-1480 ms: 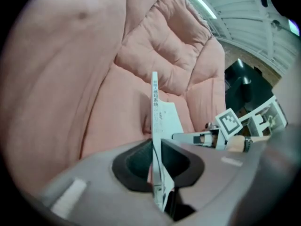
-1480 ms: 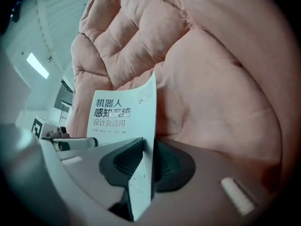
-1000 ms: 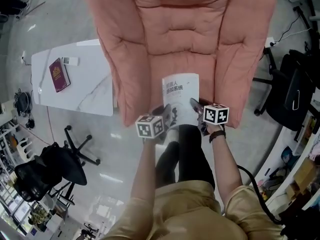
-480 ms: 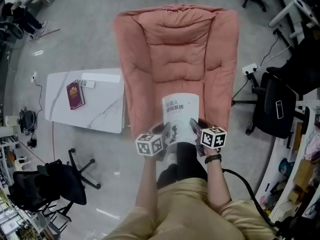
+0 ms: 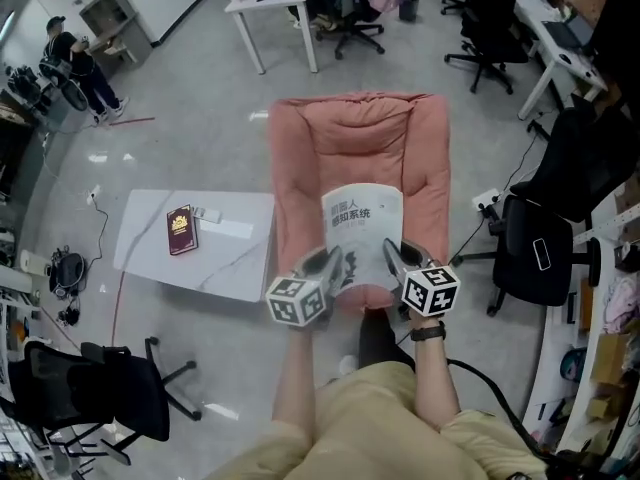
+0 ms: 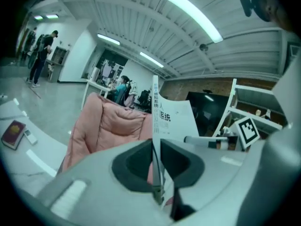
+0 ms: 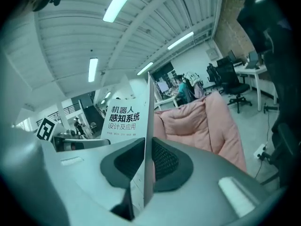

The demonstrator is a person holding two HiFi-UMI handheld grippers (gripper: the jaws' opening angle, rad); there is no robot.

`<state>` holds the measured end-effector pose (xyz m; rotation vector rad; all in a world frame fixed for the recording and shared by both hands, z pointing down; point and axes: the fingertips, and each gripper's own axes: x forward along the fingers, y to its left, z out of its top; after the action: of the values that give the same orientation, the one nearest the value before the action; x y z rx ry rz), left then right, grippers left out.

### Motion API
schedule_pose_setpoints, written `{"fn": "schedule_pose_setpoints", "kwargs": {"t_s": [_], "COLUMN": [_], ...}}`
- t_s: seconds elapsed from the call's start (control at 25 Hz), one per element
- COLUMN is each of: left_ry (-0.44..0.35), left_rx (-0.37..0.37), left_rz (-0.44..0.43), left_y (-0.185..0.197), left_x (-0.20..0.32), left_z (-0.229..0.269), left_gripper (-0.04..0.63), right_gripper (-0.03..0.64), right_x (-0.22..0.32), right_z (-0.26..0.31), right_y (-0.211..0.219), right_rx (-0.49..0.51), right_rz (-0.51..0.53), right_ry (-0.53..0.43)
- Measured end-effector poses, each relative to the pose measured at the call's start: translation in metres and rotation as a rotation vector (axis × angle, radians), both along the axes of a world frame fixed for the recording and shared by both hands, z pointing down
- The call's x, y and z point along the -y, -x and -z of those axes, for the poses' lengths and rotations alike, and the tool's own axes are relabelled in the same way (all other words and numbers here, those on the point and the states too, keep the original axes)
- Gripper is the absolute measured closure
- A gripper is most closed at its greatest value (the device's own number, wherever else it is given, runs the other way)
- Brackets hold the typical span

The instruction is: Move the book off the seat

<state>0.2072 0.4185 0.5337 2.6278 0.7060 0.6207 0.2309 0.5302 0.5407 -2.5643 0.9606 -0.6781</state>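
Observation:
A white book with black print on its cover is held flat between both grippers, lifted above the front of the pink armchair's seat. My left gripper is shut on its near left edge, my right gripper on its near right edge. In the left gripper view the book stands edge-on, clamped in the left gripper. The right gripper view shows the cover pinched in the right gripper, with the armchair behind it.
A white marble table stands left of the armchair with a red booklet and a white remote on it. Black office chairs stand at right and lower left. Desks and people are at the far back.
The book has come up off the seat in both grippers. The head view has pulled back and up, so the armchair looks smaller and more of the room shows.

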Motion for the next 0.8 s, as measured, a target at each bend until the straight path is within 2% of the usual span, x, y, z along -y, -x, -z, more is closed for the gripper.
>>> {"fn": "schedule_pose_setpoints", "kwargs": {"t_s": [0.4, 0.6, 0.8], "left_ry": [-0.067, -0.133, -0.130], "left_rx": [-0.375, -0.522, -0.629], "left_rz": [0.002, 0.026, 0.016], "left_y": [0.046, 0.091, 0.126], "left_x": [0.011, 0.014, 0.016], "left_z": [0.189, 0.253, 0.292], "left_gripper": [0.551, 0.545, 0.545], "right_gripper": [0.568, 0.567, 0.566], "right_x": [0.010, 0.012, 0.014], "right_z": [0.193, 0.255, 0.298], "right_y": [0.050, 0.102, 0.137], "right_rx": [-0.369, -0.511, -0.616], "right_rz": [-0.038, -0.083, -0.100], "right_ry": [-0.031, -0.024, -0.021]}}
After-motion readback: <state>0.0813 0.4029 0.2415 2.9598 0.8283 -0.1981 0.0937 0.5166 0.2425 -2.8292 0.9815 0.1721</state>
